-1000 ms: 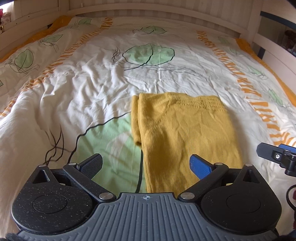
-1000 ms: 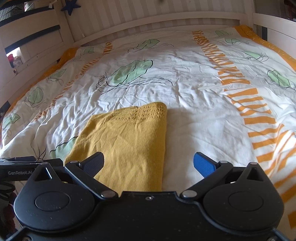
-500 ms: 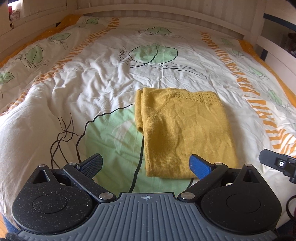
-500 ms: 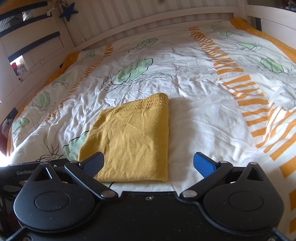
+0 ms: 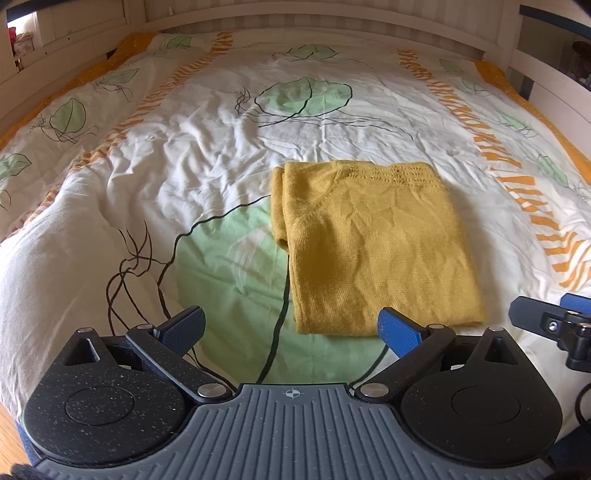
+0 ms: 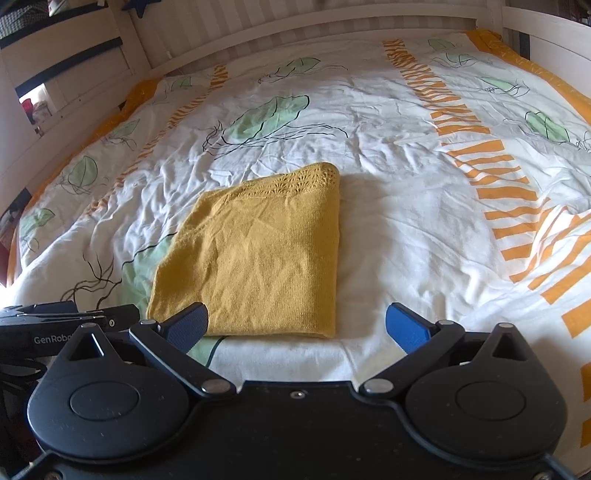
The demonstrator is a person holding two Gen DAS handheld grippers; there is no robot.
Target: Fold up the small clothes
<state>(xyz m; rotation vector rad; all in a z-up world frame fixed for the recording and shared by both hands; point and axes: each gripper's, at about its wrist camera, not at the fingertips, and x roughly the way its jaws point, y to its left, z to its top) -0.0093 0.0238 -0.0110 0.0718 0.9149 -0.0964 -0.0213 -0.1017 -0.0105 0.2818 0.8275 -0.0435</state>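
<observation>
The left gripper is spread wide and holds nothing; its blue pads hang above the quilt just short of the sweater's near edge. The right gripper is likewise wide open and empty, its left pad overlapping the sweater's near-left corner in view, though contact cannot be judged. Compared with a second ago both grippers have pulled back toward the foot of the bed: the sweater then reached under the fingers, and now its whole near edge shows in front of them.

The sweater, mustard yellow and folded into a rough rectangle, lies flat on the near half of the bed, about midway between the side edges, with its openwork knit band toward the headboard. A narrow folded layer sticks out along its left side in the left view.

Under it is a rumpled white quilt with green leaves and orange stripes. A white slatted headboard closes the far edge. Part of the right gripper shows at the right border of the left view, cut off; the left gripper's black body appears at the left border of the right view, with its printed label only partly legible.
</observation>
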